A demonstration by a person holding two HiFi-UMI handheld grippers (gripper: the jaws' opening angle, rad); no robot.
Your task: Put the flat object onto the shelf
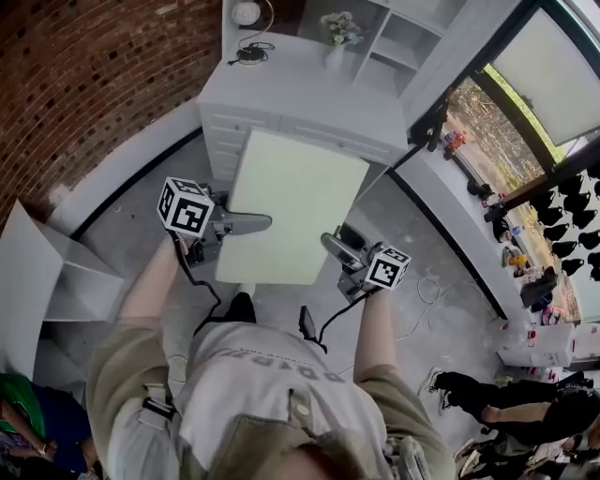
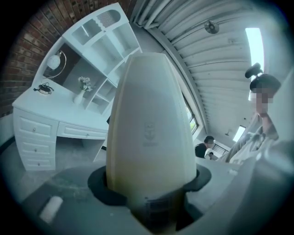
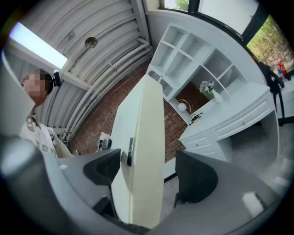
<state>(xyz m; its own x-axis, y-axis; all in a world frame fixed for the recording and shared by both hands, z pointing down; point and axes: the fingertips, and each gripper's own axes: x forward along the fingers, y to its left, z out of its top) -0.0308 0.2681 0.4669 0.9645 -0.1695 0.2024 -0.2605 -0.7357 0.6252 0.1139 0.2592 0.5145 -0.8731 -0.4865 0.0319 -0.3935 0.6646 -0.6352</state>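
Observation:
The flat object is a pale cream board (image 1: 295, 202), held level in front of the white desk (image 1: 309, 112) whose shelf unit (image 1: 403, 37) rises behind it. My left gripper (image 1: 253, 223) grips the board's left edge. In the left gripper view the board (image 2: 149, 128) fills the gap between the dark pads (image 2: 98, 186), so that gripper (image 2: 149, 186) is shut on it. My right gripper (image 1: 336, 246) is at the board's right edge. In the right gripper view the board (image 3: 138, 151) stands edge-on between the jaws of the right gripper (image 3: 147, 172). It lies near the left pad (image 3: 105, 167), and a clear gap separates it from the right pad (image 3: 195, 176).
On the desk stand a vase of flowers (image 1: 339, 33) and a round lamp (image 1: 246, 14). An open white cabinet (image 1: 56, 272) stands at the left by the brick wall (image 1: 84, 75). People (image 1: 506, 394) are at the lower right, near a long white window ledge (image 1: 459, 225).

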